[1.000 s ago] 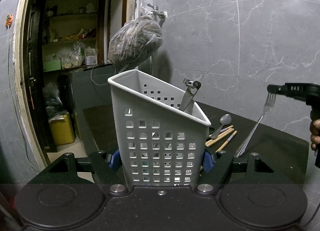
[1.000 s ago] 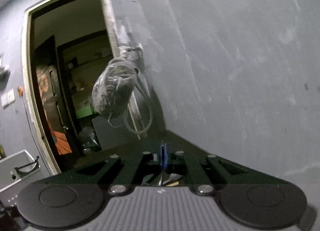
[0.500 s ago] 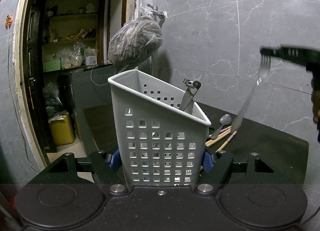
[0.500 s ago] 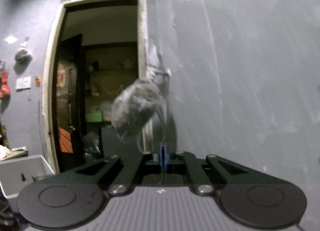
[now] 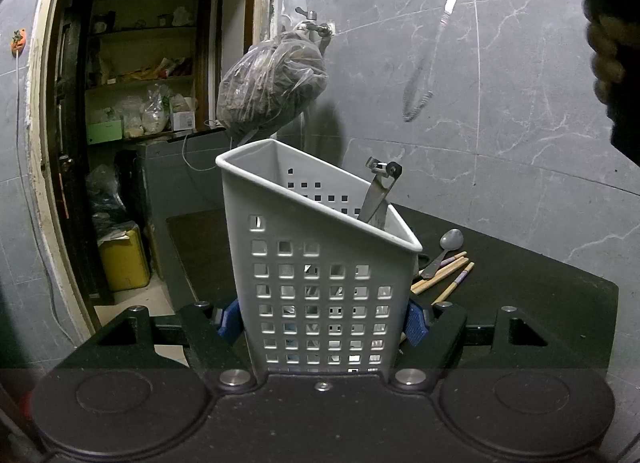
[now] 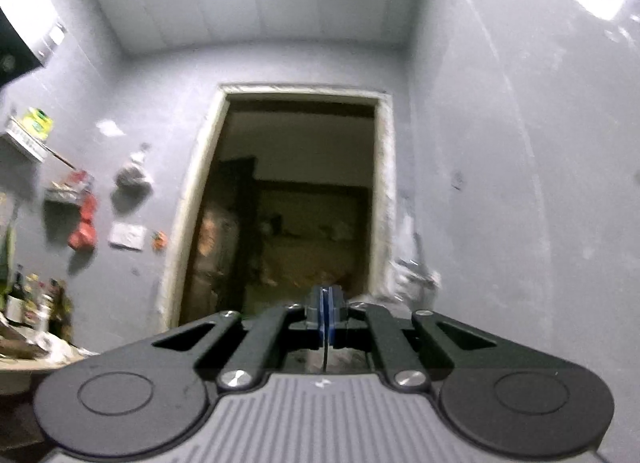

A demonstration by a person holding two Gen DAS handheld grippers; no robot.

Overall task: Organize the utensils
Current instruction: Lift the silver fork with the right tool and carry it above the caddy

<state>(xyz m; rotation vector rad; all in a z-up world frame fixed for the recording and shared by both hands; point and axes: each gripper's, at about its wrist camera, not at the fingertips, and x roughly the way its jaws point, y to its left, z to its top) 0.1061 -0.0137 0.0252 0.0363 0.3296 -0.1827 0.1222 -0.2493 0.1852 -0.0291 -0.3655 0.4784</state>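
**Fork lifted high while the caddy stays clamped**

Rising from beside the counter's right edge a second ago, the fork (image 5: 430, 59) now hangs blurred high against the tiled wall (image 5: 520, 111), tines up in the right gripper (image 6: 325, 317) and handle end pointing down, well above the caddy's open mouth. The right wrist view has swung from the wall and hanging bag up to the doorway (image 6: 304, 199) and ceiling.

Nearest the left camera, the left gripper (image 5: 322, 321) has not shifted: its blue-padded fingers (image 5: 414, 321) press on either side of the white perforated utensil caddy (image 5: 320, 263), which stands upright at the near edge of the dark counter (image 5: 520, 287). A metal tool with a small wheel at its top (image 5: 380, 195) leans inside the caddy against its right rim.

Just beyond the caddy's right corner, a spoon (image 5: 444, 251) and a few wooden chopsticks (image 5: 444, 275) lie together on the counter, touching one another.

In the right wrist view the right gripper's fingers are pressed together on a thin metal strip, the fork seen edge-on. A person's hand (image 5: 608, 59) holding that gripper shows at the upper right of the left view.

Farther back, a plastic bag (image 5: 272, 91) hangs from a wall tap (image 5: 316, 25) beside the doorway.
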